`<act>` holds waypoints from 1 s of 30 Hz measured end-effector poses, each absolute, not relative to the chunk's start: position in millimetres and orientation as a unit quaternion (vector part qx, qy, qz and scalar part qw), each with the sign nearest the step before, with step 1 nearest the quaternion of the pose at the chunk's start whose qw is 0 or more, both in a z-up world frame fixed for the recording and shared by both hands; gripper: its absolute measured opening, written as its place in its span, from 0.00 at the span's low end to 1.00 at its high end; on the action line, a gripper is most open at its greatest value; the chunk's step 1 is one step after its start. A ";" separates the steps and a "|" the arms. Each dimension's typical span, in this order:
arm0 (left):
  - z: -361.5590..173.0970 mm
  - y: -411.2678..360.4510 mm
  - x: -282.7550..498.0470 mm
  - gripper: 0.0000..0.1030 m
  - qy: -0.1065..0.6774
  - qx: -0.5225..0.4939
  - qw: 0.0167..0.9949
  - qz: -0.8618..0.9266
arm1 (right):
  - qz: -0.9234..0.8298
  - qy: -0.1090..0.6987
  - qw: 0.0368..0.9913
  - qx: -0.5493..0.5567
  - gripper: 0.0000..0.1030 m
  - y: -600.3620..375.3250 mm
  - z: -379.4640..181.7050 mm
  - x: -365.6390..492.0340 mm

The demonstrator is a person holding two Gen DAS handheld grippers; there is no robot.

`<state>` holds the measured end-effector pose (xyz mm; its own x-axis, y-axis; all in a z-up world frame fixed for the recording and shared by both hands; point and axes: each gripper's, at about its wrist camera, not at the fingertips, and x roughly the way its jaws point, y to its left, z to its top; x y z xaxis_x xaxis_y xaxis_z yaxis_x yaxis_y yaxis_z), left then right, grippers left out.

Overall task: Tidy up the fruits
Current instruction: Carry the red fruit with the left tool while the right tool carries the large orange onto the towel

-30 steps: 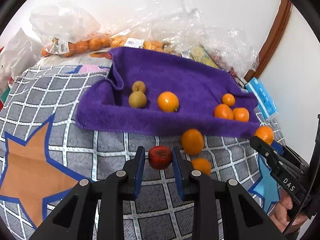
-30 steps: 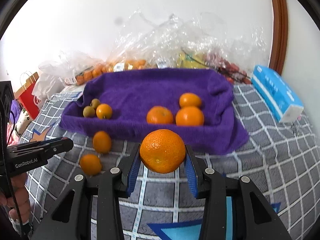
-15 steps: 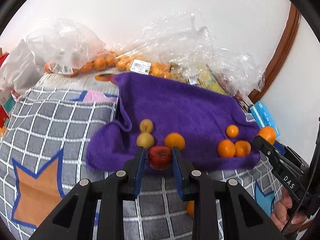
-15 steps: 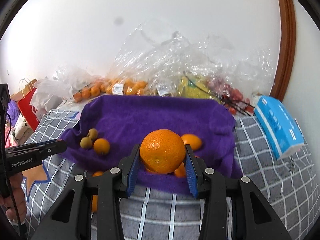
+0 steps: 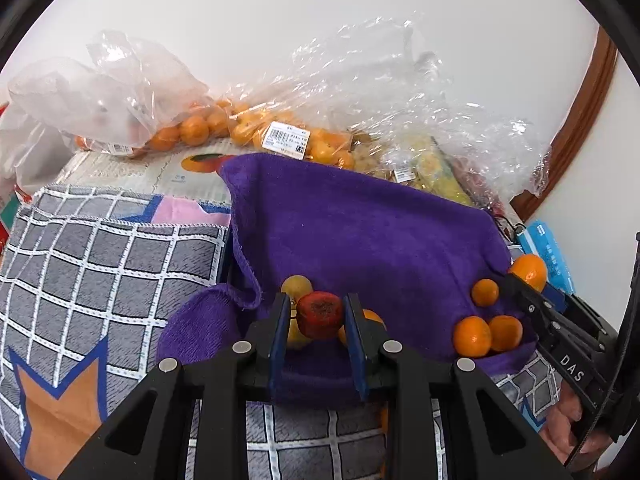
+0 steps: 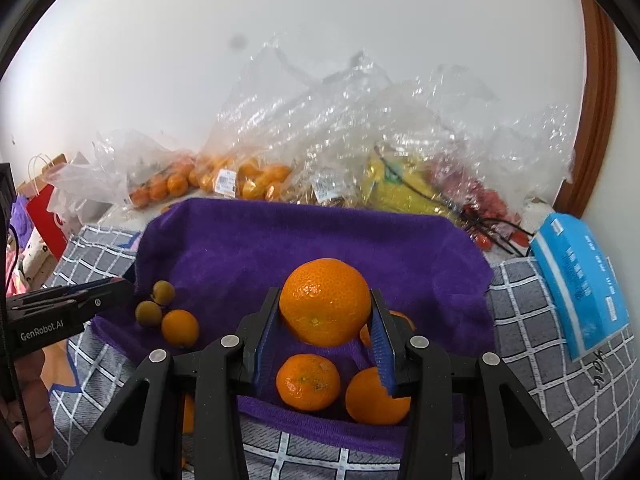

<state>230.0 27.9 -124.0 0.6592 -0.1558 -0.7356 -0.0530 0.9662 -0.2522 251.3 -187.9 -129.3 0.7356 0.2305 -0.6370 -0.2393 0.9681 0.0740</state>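
Since the earlier frames both tongs have come forward from the checked cloth to above the purple towel, each carrying its fruit.

Left wrist view: the left tongs [image 5: 319, 314] are clamped on a small red fruit [image 5: 320, 314], held at its two sides, above the front left part of the purple towel [image 5: 360, 232]. Just behind it lie two yellow-green fruits [image 5: 295, 286]. Three small oranges [image 5: 472, 335] lie at the right. The red fruit looks light and soft, so I think a gentle squeeze at the middle is enough.

Right wrist view: the right tongs [image 6: 325, 312] are clamped on a big orange [image 6: 325, 306] at its widest part, above two oranges [image 6: 308, 381] on the towel. Its skin seems firm but smooth, and it is heavier, so it may slip
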 end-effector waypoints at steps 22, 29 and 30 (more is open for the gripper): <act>-144.2 30.5 241.7 0.25 0.419 -0.134 0.897 -0.035 | 0.132 0.371 0.919 -0.024 0.41 -182.2 -165.1 263.6; -144.4 30.9 240.8 0.25 0.418 -0.130 0.899 -0.033 | 0.131 0.367 0.921 -0.029 0.41 -180.2 -167.3 262.3; -144.4 31.0 240.6 0.25 0.418 -0.129 0.899 -0.033 | 0.130 0.366 0.921 -0.029 0.41 -180.1 -167.4 262.0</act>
<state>240.6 31.0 -144.4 0.6490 -0.1662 -0.7424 -0.0486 0.9648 -0.2584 262.0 -180.1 -167.4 0.6981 0.2188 -0.6817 -0.2618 0.9642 0.0414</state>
